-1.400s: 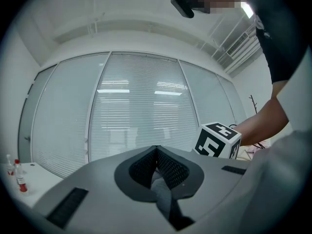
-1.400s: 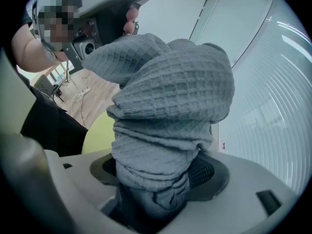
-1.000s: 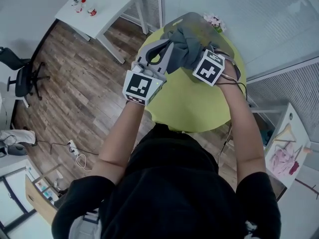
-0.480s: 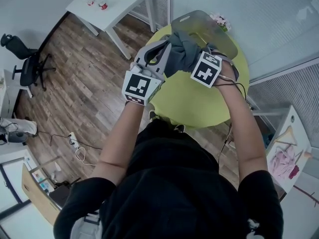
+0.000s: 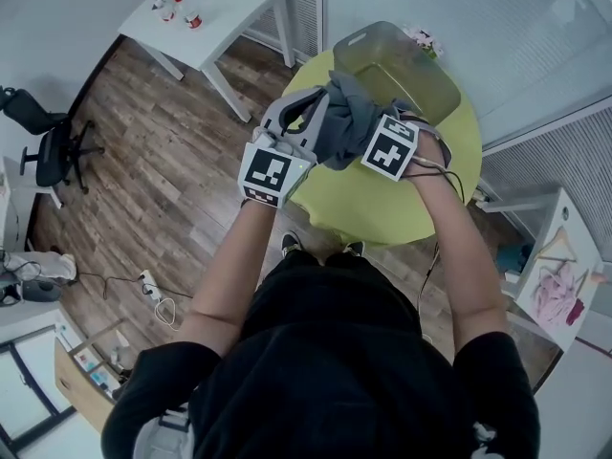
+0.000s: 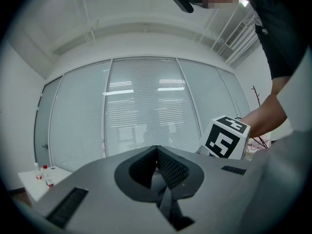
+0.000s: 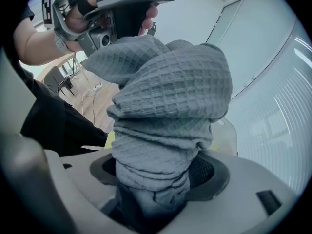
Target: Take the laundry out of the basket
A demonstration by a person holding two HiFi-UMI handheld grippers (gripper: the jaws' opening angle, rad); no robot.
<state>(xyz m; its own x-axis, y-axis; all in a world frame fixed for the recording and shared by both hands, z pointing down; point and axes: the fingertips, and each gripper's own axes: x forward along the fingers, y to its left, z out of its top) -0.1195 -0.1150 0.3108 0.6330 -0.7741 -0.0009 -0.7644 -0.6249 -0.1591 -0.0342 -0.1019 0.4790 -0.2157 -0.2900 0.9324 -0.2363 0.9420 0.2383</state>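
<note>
right hand-held gripper [image 7: 156, 179] clamps the bunched grey waffle towel [image 7: 165, 101], held clear of the basket [image 5: 421, 84] above the green desk [image 5: 382, 208]. left hand-held gripper [image 6: 157, 152] is closed, empty. a one-sided grip could let the heavy bundle slip out.

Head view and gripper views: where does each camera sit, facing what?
Head view: on the head, steeply down onto round yellow-green table and grey waffle-weave cloth; arms, torso.
Left gripper view: on left gripper, level toward blinded windows; shut jaws, forearm.
Right gripper view: on right gripper, along jaws clamped on the cloth.
Shared: the cloth, first and third.
</note>
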